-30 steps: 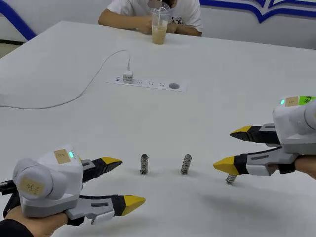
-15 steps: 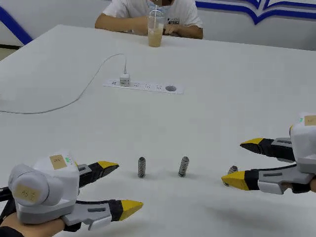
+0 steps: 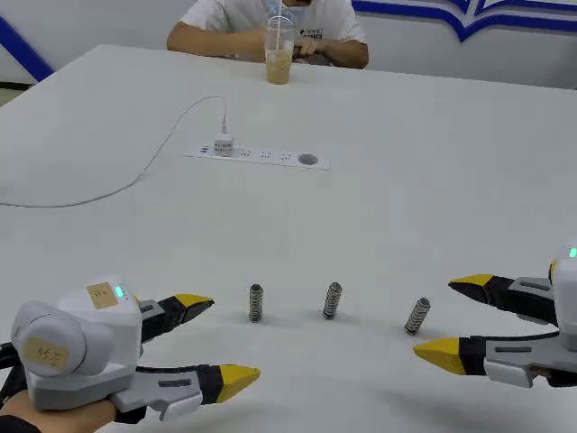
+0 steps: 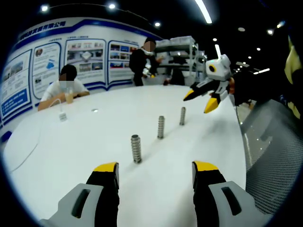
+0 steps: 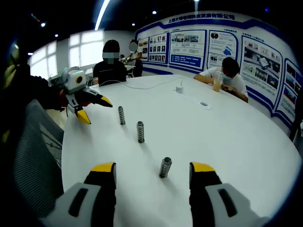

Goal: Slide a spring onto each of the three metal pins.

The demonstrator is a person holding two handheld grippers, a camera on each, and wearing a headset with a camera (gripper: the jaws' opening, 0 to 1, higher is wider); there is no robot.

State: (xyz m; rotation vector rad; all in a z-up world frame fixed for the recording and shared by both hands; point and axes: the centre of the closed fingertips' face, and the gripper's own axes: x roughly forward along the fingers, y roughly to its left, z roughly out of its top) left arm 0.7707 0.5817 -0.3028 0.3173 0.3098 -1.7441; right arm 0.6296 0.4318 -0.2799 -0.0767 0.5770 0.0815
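1. Head view: a white table point(image 3: 424, 171) carries three springs standing in a row near its front edge, well apart from one another.
2. The left spring point(image 3: 256, 303) and the middle spring point(image 3: 333, 300) stand upright; the right spring point(image 3: 417, 315) leans a little, its top tipped to the right.
3. The left gripper point(image 3: 233, 336) hangs low over the table just left of the row. Its yellow-tipped fingers are spread wide with nothing between them, and they point toward the left spring without touching it.
4. The right gripper point(image 3: 435, 317) comes in from the right edge, its fingers also spread and holding nothing. The lower tip lies near the right spring, apart from it.
5. Left gripper view: the row runs away between the two spread tips, the left spring nearest, and the other gripper hovers beyond the far end.
6. Right gripper view: the right spring stands between the parted tips, just ahead of them, with the other two lined up behind it.
7. Farther back on the table lies a white power strip point(image 3: 261, 155) with a plug point(image 3: 224, 144) in it, and a cable point(image 3: 149, 171) curves off to the left.
8. At the far edge a person point(image 3: 225, 18) sits with a cup point(image 3: 279, 56) of pale drink in front of them.
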